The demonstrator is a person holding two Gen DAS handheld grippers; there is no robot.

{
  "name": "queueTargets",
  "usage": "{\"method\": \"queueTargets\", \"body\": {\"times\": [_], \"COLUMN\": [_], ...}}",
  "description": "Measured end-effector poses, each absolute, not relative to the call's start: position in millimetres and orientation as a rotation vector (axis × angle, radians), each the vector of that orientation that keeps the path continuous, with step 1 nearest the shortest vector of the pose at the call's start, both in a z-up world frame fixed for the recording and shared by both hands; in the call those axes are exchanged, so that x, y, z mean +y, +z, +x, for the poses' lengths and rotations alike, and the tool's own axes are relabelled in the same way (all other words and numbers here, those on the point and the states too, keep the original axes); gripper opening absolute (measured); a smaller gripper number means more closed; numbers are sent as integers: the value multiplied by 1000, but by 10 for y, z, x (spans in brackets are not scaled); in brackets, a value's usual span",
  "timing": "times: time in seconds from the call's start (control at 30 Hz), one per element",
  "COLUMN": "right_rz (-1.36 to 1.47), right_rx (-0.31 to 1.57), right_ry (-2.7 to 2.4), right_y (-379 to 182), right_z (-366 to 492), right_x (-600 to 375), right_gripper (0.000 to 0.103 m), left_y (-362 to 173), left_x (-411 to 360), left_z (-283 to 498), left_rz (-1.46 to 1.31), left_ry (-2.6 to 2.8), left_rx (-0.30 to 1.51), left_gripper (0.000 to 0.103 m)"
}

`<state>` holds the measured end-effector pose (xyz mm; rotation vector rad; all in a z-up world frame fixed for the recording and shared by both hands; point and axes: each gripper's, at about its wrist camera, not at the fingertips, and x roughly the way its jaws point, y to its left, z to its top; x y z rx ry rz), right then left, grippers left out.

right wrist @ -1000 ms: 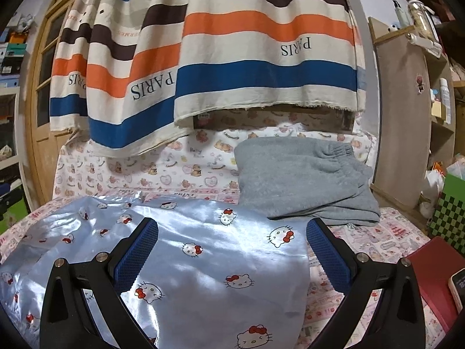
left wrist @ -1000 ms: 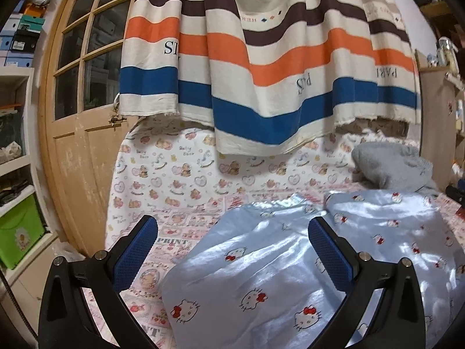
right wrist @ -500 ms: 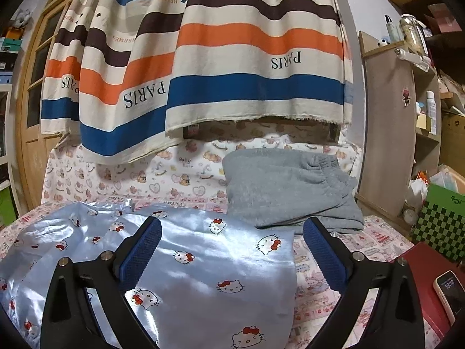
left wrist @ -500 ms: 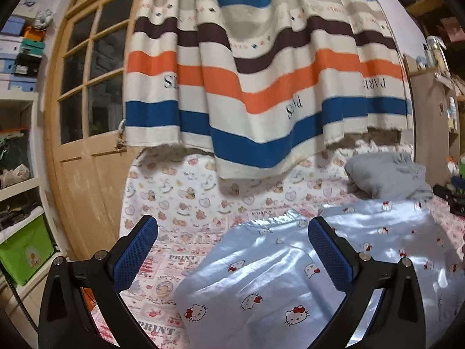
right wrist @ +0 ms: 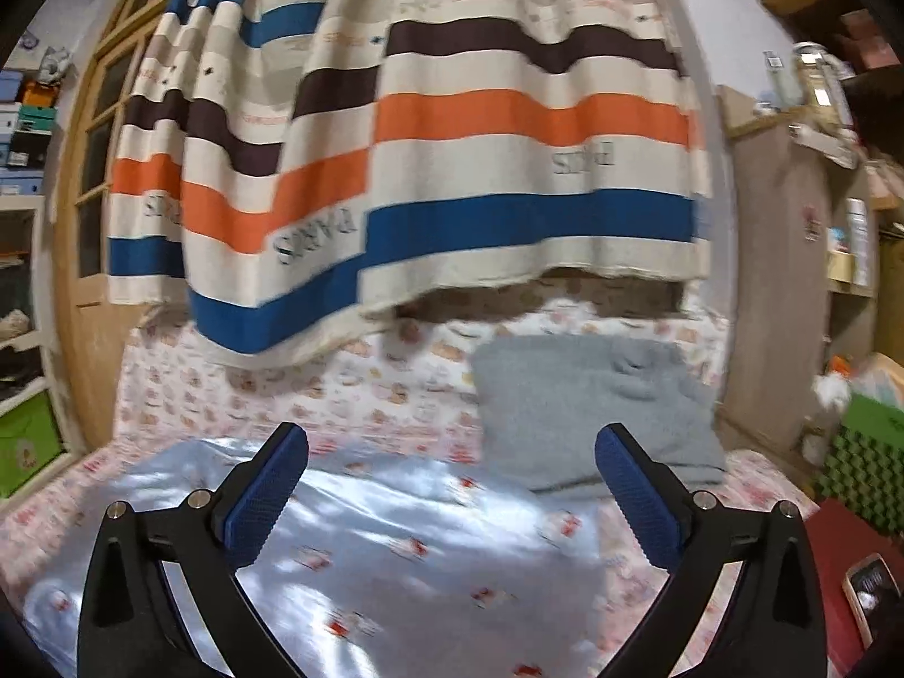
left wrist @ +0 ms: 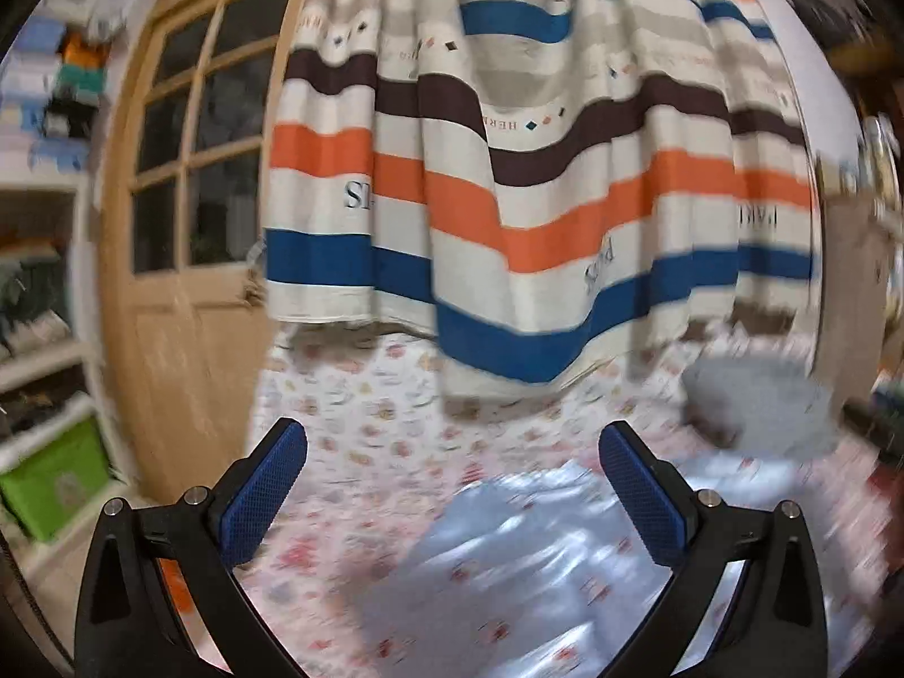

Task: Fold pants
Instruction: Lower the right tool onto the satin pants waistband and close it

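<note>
The pants are shiny pale blue, dotted with small red-and-white motifs too blurred to read. Under them the sheet is white with pink and tan cartoon prints. Behind the pants, a plain grey garment. Above the pants the curtain carries cream, orange, blue, dark brown and beige stripes with dark lettering. Each gripper is black with blue textured pads.

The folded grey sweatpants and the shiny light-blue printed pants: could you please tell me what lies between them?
Nothing: in the right wrist view, the folded grey sweatpants meet the shiny light-blue printed pants edge to edge on the patterned bedsheet.
</note>
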<state>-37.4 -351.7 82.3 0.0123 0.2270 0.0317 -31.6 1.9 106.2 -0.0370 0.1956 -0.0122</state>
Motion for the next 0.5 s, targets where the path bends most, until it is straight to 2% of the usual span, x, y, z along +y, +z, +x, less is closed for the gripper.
{"method": "queueTargets", "body": {"times": [0.13,0.27,0.37,0.5], "right_rz": [4,-57,-105,-124], "right_rx": [257,327,480,603], "right_ry": [65,143,202,278], "right_y": [1057,1226,1188,977], "right_z": [-50,398,851,1375], "right_x": [-3244,-2884,-2575,-2253], "right_gripper": [102,102,102,102], "left_y": [1340,1397,1389,1246], "left_x": [76,216,414,518], "left_z": [178,593,827,1090], "left_rz": [-50,-94,-216,-207], "left_ry": [-3,45,37,75], "left_rx": [203,210,227,242], "left_gripper": [103,103,103,103]}}
